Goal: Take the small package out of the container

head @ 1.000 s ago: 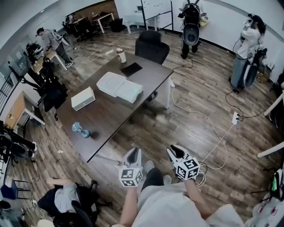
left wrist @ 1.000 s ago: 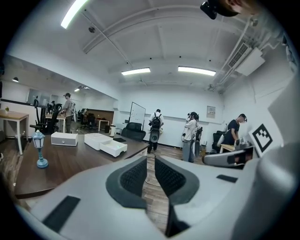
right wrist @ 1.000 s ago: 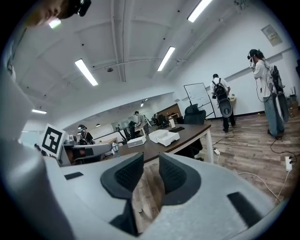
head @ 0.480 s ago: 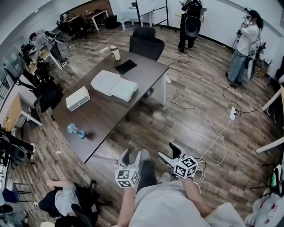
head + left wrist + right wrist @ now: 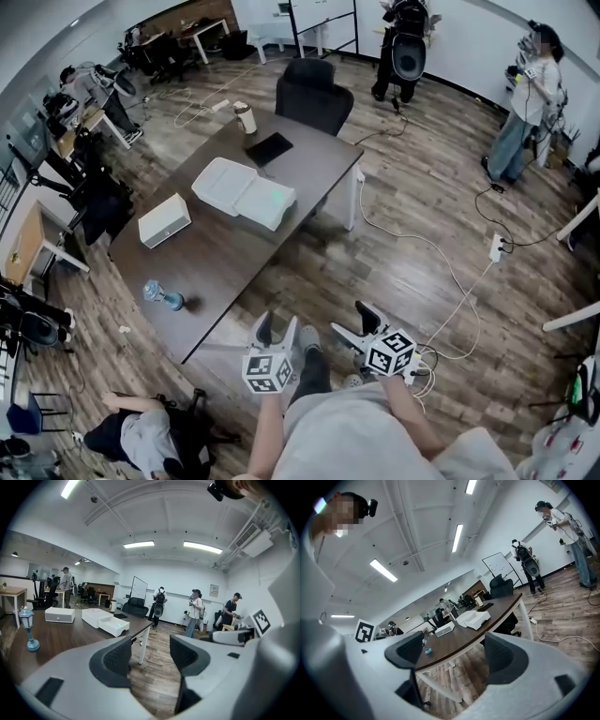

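The white container [image 5: 246, 192] lies open on the dark table [image 5: 216, 253], far ahead of both grippers; it also shows in the left gripper view [image 5: 105, 620] and the right gripper view [image 5: 474, 618]. I cannot make out a small package inside it from here. My left gripper [image 5: 278, 330] is held over the wooden floor short of the table's near corner, jaws opening, nothing between the pads [image 5: 117, 657]. My right gripper [image 5: 354, 323] is beside it, jaws also opening and wider apart, with nothing between them [image 5: 454, 656].
On the table are a small white box [image 5: 164, 220], a blue lantern-shaped ornament [image 5: 161, 296], a black tablet [image 5: 269, 148] and a cup [image 5: 246, 117]. A black chair [image 5: 314, 94] stands at the far end. Cables [image 5: 441, 281] trail across the floor at right. People stand at the room's edges.
Both grippers' jaws have spread apart from nearly closed. The head view has shifted a little; the table and its things have not moved.
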Available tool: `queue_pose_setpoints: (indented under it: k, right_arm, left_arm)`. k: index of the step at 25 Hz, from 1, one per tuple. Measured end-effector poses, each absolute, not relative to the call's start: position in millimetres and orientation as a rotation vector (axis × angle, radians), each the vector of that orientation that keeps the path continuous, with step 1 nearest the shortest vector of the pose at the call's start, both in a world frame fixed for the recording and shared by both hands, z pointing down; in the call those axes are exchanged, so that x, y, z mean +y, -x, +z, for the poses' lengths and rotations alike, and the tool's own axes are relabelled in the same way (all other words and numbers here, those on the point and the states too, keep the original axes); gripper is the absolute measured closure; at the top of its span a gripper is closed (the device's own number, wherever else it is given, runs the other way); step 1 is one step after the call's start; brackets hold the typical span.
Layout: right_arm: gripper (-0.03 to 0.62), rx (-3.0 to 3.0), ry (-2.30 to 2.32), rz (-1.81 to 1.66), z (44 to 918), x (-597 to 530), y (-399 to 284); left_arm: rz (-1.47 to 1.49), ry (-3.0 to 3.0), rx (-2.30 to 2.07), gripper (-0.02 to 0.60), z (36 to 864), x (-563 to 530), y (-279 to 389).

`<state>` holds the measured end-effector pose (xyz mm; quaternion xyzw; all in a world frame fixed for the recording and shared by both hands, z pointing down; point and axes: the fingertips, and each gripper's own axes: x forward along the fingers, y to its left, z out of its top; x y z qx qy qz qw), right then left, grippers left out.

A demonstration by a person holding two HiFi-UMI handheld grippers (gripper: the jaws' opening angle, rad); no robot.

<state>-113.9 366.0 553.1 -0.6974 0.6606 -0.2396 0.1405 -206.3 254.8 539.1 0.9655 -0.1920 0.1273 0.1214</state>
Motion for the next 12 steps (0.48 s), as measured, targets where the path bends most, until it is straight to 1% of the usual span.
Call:
queue_pose_setpoints:
  k: [12]
  right_arm:
    - [0.189,1.929,2.009,-0.757,554.9,267.4,60.5]
  left_arm:
    - [0.403,-2.79,-0.606,0.327,539.2,148.7,145.4]
